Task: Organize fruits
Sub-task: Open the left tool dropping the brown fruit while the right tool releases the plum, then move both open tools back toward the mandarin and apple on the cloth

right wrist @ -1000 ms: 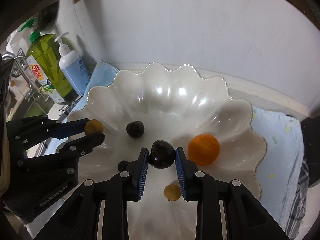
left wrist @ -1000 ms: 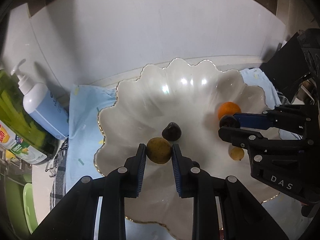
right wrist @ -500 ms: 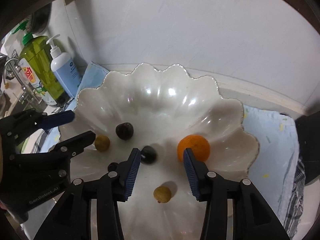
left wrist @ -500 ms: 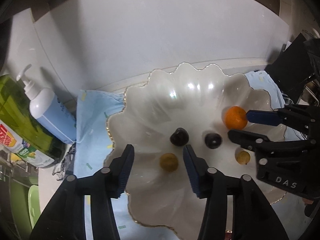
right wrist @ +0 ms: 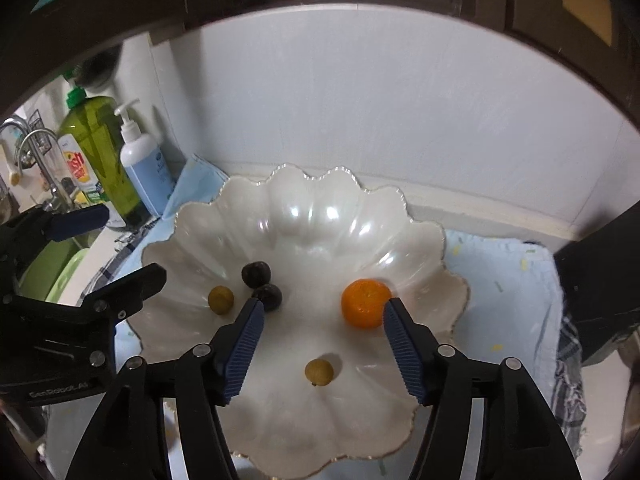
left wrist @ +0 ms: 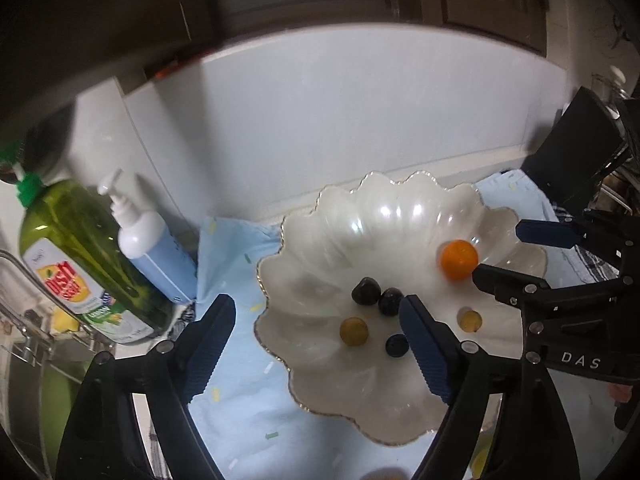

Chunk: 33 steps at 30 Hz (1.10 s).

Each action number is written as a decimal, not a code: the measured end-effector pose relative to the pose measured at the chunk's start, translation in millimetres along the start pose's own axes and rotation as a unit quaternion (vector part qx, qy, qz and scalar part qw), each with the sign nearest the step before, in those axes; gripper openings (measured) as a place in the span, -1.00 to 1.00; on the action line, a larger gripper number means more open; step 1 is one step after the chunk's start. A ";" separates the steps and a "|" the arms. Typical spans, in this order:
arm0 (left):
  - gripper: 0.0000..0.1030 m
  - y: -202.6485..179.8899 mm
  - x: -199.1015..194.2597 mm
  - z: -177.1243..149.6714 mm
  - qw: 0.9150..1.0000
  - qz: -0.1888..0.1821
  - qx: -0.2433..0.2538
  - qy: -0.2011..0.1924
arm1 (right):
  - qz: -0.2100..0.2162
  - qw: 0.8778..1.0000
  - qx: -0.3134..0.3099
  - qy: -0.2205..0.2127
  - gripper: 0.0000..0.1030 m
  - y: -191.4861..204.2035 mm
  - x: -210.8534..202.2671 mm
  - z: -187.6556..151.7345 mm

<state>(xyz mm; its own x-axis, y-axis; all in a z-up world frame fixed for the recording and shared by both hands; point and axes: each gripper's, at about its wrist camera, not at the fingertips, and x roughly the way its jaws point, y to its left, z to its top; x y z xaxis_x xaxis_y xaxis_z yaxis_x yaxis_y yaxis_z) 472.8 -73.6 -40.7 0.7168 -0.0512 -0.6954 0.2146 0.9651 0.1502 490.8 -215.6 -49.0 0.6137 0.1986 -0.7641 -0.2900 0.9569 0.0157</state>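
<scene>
Your left gripper (left wrist: pixel 316 344) and right gripper (right wrist: pixel 322 340): jaws opening, nothing gripped; scalloped bowl (right wrist: pixel 320 216) below them holds orange (right wrist: pixel 366 303), dark fruits (right wrist: pixel 256 274), yellow-green fruits (right wrist: pixel 319 372) beyond the jaws.

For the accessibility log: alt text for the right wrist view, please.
The right gripper, jaws opening and holding nothing, hangs over a scalloped white bowl holding an orange, two dark fruits and two yellow-green ones. The left gripper enters at left, before soap bottles.
</scene>
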 end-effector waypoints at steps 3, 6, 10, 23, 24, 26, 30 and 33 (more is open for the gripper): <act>0.69 1.0 -16.1 -2.3 1.000 -0.001 -0.002 -0.013 | -0.005 1.000 0.000 -0.016 0.28 1.6 -13.9 -2.4; 0.72 2.1 -33.7 -5.4 1.000 -0.002 -0.002 -0.027 | -0.004 1.000 0.004 -0.030 0.30 2.4 -29.4 -5.6; 0.75 -0.4 -58.4 -9.8 0.999 0.001 0.009 -0.051 | -0.003 0.999 0.004 -0.048 0.31 5.9 -50.7 -11.4; 0.81 0.9 -118.9 -32.8 0.995 0.001 0.004 -0.100 | -0.019 0.992 -0.009 -0.123 0.43 28.9 -121.7 -35.4; 0.82 0.1 -123.0 -35.7 0.995 0.002 0.005 -0.103 | -0.020 0.992 -0.010 -0.127 0.43 31.1 -125.7 -37.5; 0.84 -1.2 -130.6 -42.0 0.994 0.003 0.007 -0.108 | -0.018 0.991 -0.012 -0.133 0.43 33.9 -133.0 -42.7; 0.86 -2.3 -142.8 -55.0 0.994 0.009 0.005 -0.113 | -0.016 0.990 -0.017 -0.137 0.43 41.3 -141.6 -52.7; 0.86 -2.6 -147.3 -64.1 0.994 0.010 0.004 -0.110 | -0.015 0.991 -0.021 -0.134 0.43 46.6 -143.9 -60.9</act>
<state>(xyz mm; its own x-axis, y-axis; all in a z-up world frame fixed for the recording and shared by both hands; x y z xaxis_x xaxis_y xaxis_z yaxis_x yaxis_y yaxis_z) 324.2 -52.1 16.4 0.8484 -0.0877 -0.5220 0.2034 0.9645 0.1686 344.3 -212.5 22.4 0.7937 0.2250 -0.5651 -0.2959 0.9546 -0.0355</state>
